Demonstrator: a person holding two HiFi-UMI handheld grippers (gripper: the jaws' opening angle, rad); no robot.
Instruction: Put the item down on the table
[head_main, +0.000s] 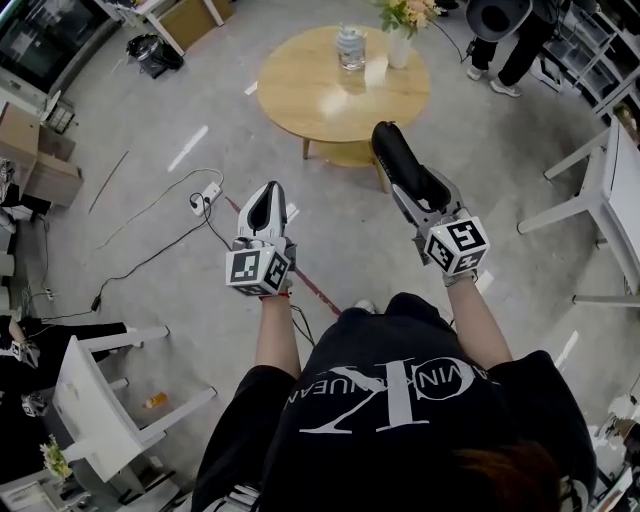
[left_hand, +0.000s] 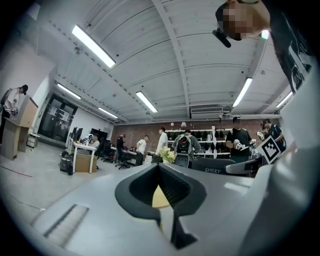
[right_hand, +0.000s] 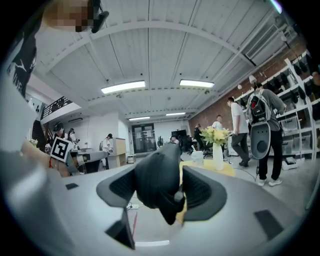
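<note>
Standing on the near side of a round wooden table (head_main: 300, 90), the person holds both tools out at arm's length over the grey floor (head_main: 180, 110). The right gripper (head_main: 405, 170) has its jaws pinched on a black item (head_main: 390, 150), a long, rounded, dark thing I can't name for certain. In the right gripper view the item (right_hand: 155, 190) fills the space between the ribbed pads and sticks out beyond them. From above, it points towards the table's near right edge and is up in the air, not resting on the tabletop. The left gripper (head_main: 268, 190) carries nothing. Its jaws are pressed together to a point, and the left gripper view shows the tips (left_hand: 159, 165) meeting, with only a sliver of the yellow tabletop visible through the gap behind them.

On the far side of the table stand a clear bottle (head_main: 350, 45) and a white vase of flowers (head_main: 400, 40), just beside each other. A white power strip (head_main: 207, 192) with its cable lies on the floor to the left of the left gripper. A white chair (head_main: 95, 395) stands near left, and part of a white table (head_main: 620, 190) shows at the right edge. Someone's legs (head_main: 510, 50) show at the far right, beyond the round table.
</note>
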